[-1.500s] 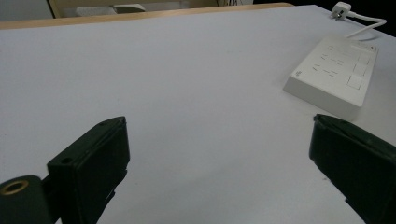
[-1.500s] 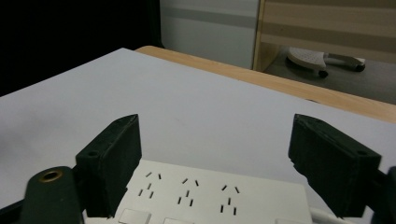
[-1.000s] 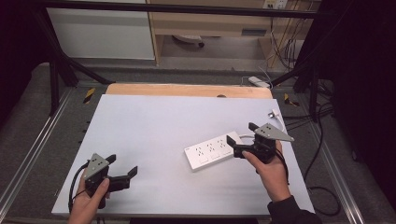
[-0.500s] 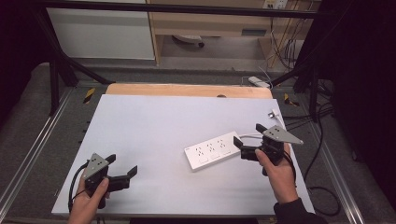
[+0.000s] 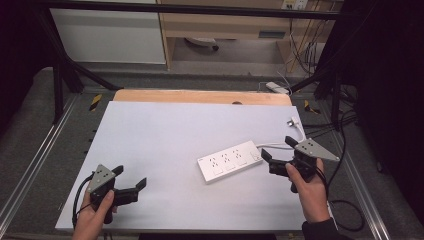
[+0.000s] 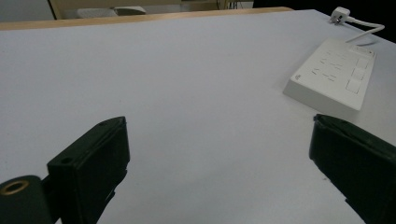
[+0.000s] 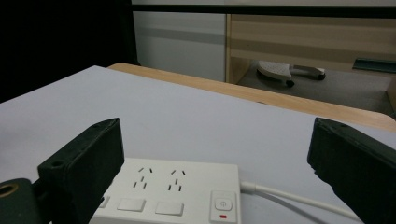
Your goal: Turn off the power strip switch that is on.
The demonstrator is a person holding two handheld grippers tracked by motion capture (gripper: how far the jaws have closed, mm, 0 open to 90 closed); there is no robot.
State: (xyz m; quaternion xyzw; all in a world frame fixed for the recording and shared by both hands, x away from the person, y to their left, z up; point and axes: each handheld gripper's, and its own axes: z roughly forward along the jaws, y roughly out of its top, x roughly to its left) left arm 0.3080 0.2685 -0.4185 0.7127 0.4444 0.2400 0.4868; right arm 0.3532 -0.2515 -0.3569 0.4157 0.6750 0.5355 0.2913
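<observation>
A white power strip [image 5: 230, 161] lies at an angle on the white table top [image 5: 190, 130], right of centre. Its white cable [image 5: 280, 146] runs to a plug [image 5: 292, 121] near the right edge. My right gripper [image 5: 278, 149] stands open just off the strip's right end, touching nothing. In the right gripper view the strip [image 7: 173, 189], with its switch [image 7: 223, 204], lies low between the wide-apart jaws of that gripper [image 7: 215, 154]. My left gripper [image 5: 130, 176] rests open and empty at the near left corner. From the left gripper [image 6: 219, 154], the strip [image 6: 334, 72] lies far off to the right.
A wooden strip [image 5: 200, 96] borders the table's far edge. Metal rails [image 5: 45, 150] run along both sides. Dark cables [image 5: 345, 210] hang off the right side. A white cabinet [image 5: 107, 35] and a wooden shelf [image 5: 225, 27] stand behind the table.
My right gripper has drawn back a little, rightward and toward the person, off the strip's end. The left gripper and the strip have stayed put.
</observation>
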